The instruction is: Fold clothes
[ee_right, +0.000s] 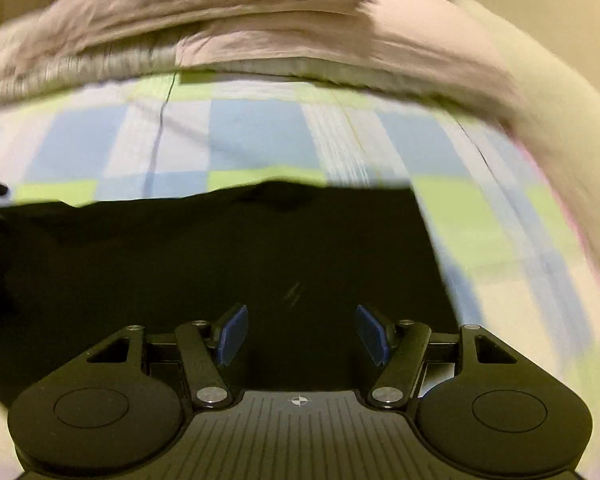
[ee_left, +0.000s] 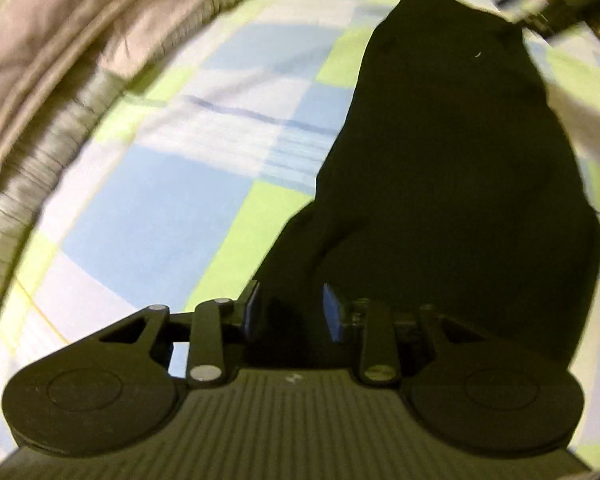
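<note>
The left gripper point(ee_left: 290, 312) sits low in the middle of its frame, its two blue pads point(ee_left: 253, 312) drawn partway in with a fold of the black garment point(ee_left: 452, 184) bunched in the gap between them; the dark cloth hides the contact, so I cannot tell whether they actually pinch it. From there the garment rises as one dark mass up the right half of the frame, narrowing to a blunt corner near the top centre. It lies on a checked bedsheet point(ee_left: 172, 168) of blue, white and lime squares that fills the left and middle of the view. Along the upper left runs a pale pinkish quilt point(ee_left: 52, 40), rumpled, with a grey ribbed edge beneath it. In the right wrist view the right gripper point(ee_right: 300, 334) holds its blue pads point(ee_right: 232, 334) wide apart with nothing between them, hovering over the black garment point(ee_right: 220, 264), which spreads flat across the lower and left part of the frame, its far edge running roughly straight across the middle. Beyond that edge the checked bedsheet point(ee_right: 260, 132) carries on, and the pinkish quilt point(ee_right: 220, 12) is heaped across the top of the frame, blurred. No box, basket or drawer shows in either view.
</note>
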### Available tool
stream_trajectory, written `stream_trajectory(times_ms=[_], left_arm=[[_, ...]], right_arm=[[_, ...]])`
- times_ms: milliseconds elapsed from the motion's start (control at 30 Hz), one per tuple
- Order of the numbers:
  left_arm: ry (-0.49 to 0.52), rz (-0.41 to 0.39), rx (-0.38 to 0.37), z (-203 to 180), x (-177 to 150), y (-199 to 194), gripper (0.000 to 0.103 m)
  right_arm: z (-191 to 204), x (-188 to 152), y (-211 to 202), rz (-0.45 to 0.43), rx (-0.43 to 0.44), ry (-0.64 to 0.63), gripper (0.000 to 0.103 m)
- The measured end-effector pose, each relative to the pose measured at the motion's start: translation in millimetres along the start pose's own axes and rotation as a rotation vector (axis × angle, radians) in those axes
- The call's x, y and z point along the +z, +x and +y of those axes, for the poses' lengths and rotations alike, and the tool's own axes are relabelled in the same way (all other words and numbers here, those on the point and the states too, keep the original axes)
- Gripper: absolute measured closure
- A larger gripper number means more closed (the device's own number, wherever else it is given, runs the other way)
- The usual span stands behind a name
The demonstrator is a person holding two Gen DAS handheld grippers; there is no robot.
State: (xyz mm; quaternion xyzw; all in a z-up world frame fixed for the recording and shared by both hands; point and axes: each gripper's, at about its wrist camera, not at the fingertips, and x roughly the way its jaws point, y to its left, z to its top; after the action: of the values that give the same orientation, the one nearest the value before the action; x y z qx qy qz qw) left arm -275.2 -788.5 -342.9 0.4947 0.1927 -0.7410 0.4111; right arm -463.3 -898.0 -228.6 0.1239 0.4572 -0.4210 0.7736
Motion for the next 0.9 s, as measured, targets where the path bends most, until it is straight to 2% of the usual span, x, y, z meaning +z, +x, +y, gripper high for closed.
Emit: stream_trajectory(times_ms=[100, 267, 300, 400, 433, 467, 533, 600, 633, 700, 800, 833, 900], left_arm=[[0.021, 0.034, -0.026, -1, -1, 15, 0.076], [0.015, 0.072, -0.014, -2, -8, 26, 0.077], [0.002, 0.078, -0.012, -1, -9, 28, 0.079], [0.004, 0.086, -0.005, 0, -4, 30, 0.093], [0.015, 0.087, 0.002, 0, -3, 28, 0.094], [0.028, 0.081, 0.007, 2, -2, 27, 0.094], [0.041, 0.069, 0.025, 5, 0, 25, 0.092], [0.043, 0.054, 0.049, 9, 1, 24, 0.082], [0.043, 0.061, 0.042, 10, 0, 26, 0.079], [0.042, 0.077, 0.03, 11, -3, 30, 0.08], [0.075, 0.088, 0.007, 10, -4, 31, 0.093], [0.071, 0.085, 0.009, 11, -3, 29, 0.103], [0.047, 0.061, 0.02, 18, 0, 24, 0.102]], right_arm=[[2, 13, 30, 0.002, 0.046, -0.152, 0.039], [6, 36, 80, 0.004, 0.124, -0.404, 0.04], [7, 40, 90, 0.005, 0.139, -0.455, 0.04], [10, 54, 120, 0.007, 0.186, -0.606, 0.04], [10, 58, 130, 0.007, 0.201, -0.657, 0.054], [11, 62, 138, 0.009, 0.213, -0.7, 0.063], [9, 68, 144, 0.014, 0.192, -0.696, 0.087], [2, 68, 142, 0.018, 0.189, -0.67, 0.096], [-1, 66, 141, 0.022, 0.193, -0.662, 0.098], [-3, 62, 136, 0.022, 0.183, -0.665, 0.1], [-2, 60, 127, 0.0, 0.16, -0.656, 0.101], [-1, 61, 124, -0.009, 0.152, -0.646, 0.101], [-3, 64, 115, -0.027, 0.137, -0.622, 0.101]])
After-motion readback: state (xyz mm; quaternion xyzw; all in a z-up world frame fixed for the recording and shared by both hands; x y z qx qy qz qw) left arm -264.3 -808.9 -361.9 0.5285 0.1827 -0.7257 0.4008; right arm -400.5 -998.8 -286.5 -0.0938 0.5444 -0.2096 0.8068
